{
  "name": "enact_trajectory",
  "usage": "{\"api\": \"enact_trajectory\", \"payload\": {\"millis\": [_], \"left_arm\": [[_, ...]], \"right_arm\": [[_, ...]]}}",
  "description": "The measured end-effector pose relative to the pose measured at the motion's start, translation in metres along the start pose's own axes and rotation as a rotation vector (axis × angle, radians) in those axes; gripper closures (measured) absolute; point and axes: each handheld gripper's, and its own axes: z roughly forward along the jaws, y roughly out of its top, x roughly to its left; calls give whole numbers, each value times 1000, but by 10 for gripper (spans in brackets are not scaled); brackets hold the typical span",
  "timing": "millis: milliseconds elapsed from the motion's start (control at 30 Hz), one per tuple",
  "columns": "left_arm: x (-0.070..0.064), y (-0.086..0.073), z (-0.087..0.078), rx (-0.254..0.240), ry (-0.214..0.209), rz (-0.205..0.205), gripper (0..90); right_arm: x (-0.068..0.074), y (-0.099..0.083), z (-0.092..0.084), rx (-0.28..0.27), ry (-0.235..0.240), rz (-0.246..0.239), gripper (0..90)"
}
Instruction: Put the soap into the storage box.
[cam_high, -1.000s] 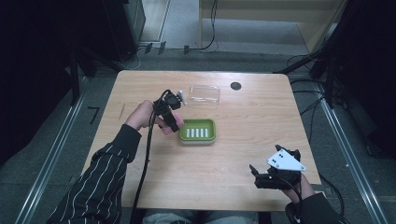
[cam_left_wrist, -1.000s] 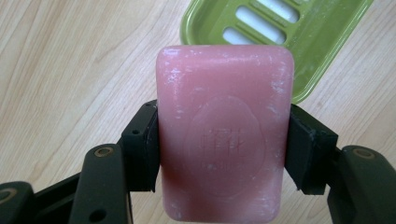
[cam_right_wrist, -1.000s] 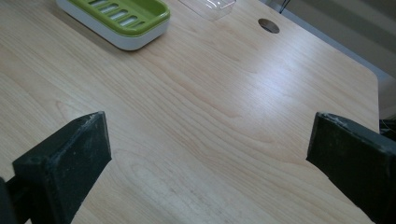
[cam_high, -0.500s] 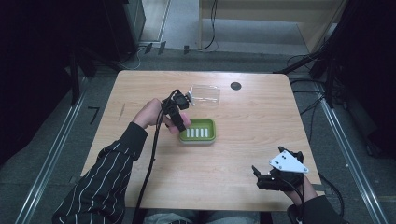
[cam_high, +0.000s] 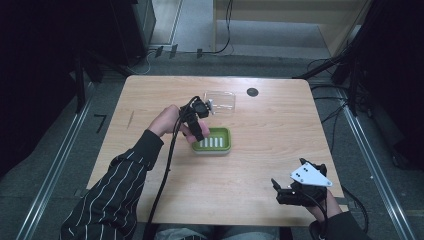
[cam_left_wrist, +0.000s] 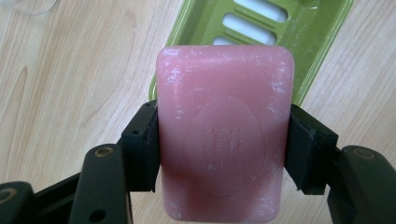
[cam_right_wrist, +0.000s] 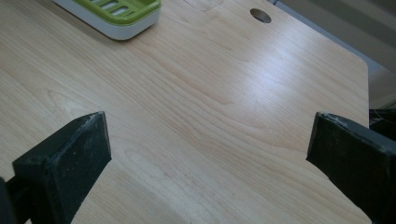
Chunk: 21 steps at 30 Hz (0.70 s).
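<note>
The left gripper (cam_left_wrist: 224, 140) is clamped on one pink soap bar (cam_left_wrist: 225, 135), its two pads pressing the bar's long sides; in the left gripper view the bar sits at centre frame, held above the wooden table (cam_high: 150, 100), with the green soap dish (cam_left_wrist: 289, 32) at the upper right, its near edge partly hidden behind the bar; in the high view that gripper (cam_high: 196, 122) hovers just left of the dish (cam_high: 213, 141) near the middle of the frame

Risks, as I judge them: the bar is slick and held only by its edges, so a tilt or a loosened squeeze could let it slide out and drop onto the wood short of the dish; released where it hangs now, it could catch the dish's near rim and tip or shove the dish; a swing too far toward the top of the frame could knock the clear lid (cam_high: 220, 101) lying just beyond

The right gripper (cam_high: 292, 192) rests at the lower right of the high view, jaws spread wide with nothing between them, well apart from the dish

Count: one soap bar; one green dish with four pale slots showing from above; one clear lid; one dark round hole (cam_high: 252, 92) in the tabletop; two grippers
</note>
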Motion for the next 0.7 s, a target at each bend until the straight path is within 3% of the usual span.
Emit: {"api": "enact_trajectory", "payload": {"millis": [700], "left_arm": [[-7, 19, 5, -6, 14, 73, 387]], "right_arm": [[-1, -4, -3, 8, -12, 12, 0]]}}
